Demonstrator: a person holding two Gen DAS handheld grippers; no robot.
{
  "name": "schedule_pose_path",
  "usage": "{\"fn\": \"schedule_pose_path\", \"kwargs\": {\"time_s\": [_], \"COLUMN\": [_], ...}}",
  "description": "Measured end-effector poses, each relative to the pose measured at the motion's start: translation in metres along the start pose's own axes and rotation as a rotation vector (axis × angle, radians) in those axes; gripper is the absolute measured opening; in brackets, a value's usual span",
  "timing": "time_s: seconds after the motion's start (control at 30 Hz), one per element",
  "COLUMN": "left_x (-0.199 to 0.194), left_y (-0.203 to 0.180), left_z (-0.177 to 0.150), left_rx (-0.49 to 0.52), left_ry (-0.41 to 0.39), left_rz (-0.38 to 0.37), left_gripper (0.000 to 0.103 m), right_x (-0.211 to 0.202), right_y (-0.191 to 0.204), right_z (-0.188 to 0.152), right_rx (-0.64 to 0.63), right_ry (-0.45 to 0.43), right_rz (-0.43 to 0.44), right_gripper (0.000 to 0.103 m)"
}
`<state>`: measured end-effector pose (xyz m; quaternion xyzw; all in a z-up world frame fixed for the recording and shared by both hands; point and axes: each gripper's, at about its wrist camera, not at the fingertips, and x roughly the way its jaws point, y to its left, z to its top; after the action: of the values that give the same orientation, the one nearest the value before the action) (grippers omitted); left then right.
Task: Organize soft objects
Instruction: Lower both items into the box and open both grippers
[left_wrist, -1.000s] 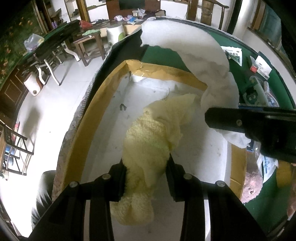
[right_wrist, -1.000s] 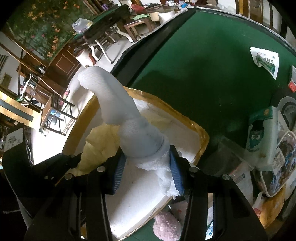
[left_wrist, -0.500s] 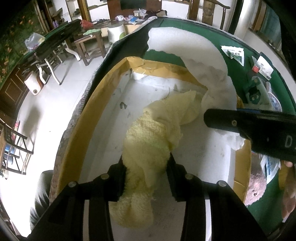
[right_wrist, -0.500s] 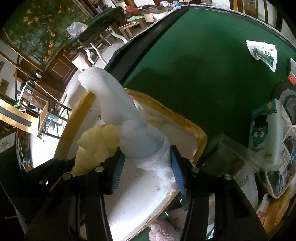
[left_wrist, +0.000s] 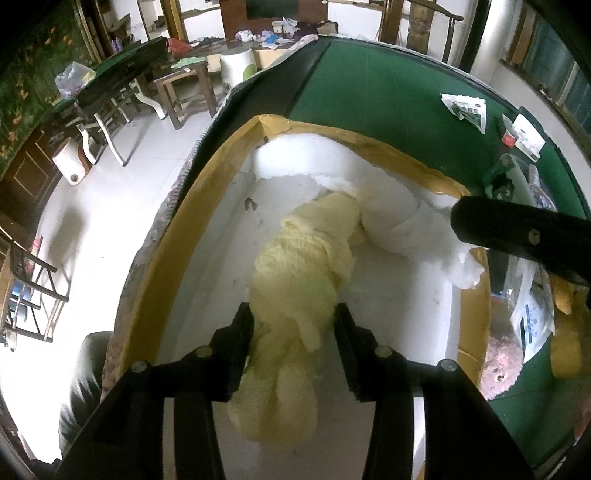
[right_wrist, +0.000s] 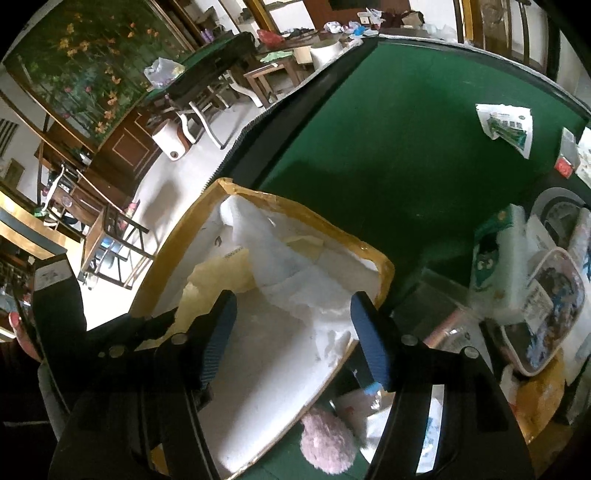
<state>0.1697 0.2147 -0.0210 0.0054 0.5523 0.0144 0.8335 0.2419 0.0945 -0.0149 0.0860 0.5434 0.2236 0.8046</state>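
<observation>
Now, through my left wrist view, my left gripper (left_wrist: 293, 338) has just been easing apart, yet its pads touch the yellow towel (left_wrist: 299, 280), which sags limp between them inside the foam box (left_wrist: 221, 173). Light and floppy, it wants a pinch at the bunched middle. Through my right wrist view, my right gripper (right_wrist: 291, 332) has just spread wide, empty; the white cloth (right_wrist: 291, 269) lies ahead, crumpled and soft, inside the box.
</observation>
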Motion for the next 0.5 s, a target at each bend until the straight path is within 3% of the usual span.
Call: {"fn": "schedule_pose_path", "kwargs": {"time_s": [0.2, 0.5], "left_x": [-0.013, -0.027], "left_y": [-0.007, -0.015], "left_z": [-0.004, -0.013], "left_rx": [0.018, 0.039], "left_ry": [-0.011, -0.033], "left_rz": [0.057, 0.072], "left_gripper": [0.045, 0.045], "right_x": [-0.012, -0.041], "right_y": [-0.005, -0.006], "right_z": [-0.011, -0.031], "right_rx": [0.003, 0.009], "right_ry": [-0.016, -0.050], "right_rz": [0.001, 0.031], "right_gripper": [0.072, 0.072]}}
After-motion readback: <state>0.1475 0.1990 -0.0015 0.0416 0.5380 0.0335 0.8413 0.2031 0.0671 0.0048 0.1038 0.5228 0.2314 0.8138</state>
